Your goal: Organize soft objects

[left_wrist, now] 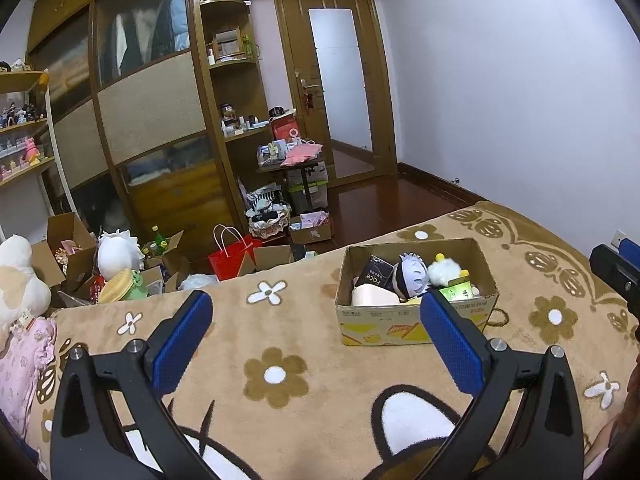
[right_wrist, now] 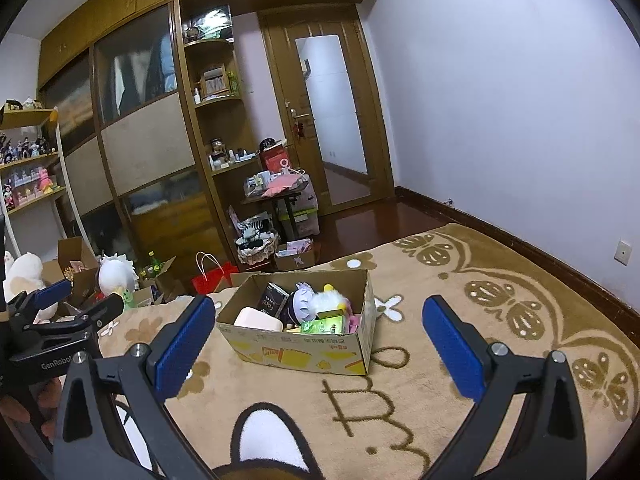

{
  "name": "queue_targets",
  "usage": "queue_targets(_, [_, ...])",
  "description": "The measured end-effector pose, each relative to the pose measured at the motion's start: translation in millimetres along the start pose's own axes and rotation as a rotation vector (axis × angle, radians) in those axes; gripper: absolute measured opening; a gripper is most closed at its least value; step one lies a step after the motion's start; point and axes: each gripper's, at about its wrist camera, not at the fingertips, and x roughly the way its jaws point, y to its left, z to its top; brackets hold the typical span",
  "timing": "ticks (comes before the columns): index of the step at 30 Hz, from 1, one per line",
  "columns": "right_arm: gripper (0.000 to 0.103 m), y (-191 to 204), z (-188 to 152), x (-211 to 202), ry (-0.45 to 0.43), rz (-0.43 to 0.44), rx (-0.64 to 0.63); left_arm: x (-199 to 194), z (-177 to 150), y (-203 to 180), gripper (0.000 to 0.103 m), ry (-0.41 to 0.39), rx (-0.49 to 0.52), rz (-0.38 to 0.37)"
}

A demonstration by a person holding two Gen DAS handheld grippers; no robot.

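A cardboard box sits on the brown flower-patterned blanket. It holds a white-haired plush doll, a fluffy white plush, a dark packet, a pale pink item and a green carton. The box also shows in the right wrist view. My left gripper is open and empty, hovering above the blanket short of the box. My right gripper is open and empty, with the box between and beyond its fingers.
A pink floral cloth and a cream plush lie at the blanket's left edge. Beyond the bed the floor holds open cartons, a white plush and a red bag. A wardrobe and door stand behind.
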Motion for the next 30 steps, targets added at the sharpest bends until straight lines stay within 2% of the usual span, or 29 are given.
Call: queue_targets(30, [0.103, 4.3, -9.1, 8.2, 0.028, -0.011, -0.022, 4.9, -7.3, -8.1, 0.103, 0.021, 0.045, -0.011])
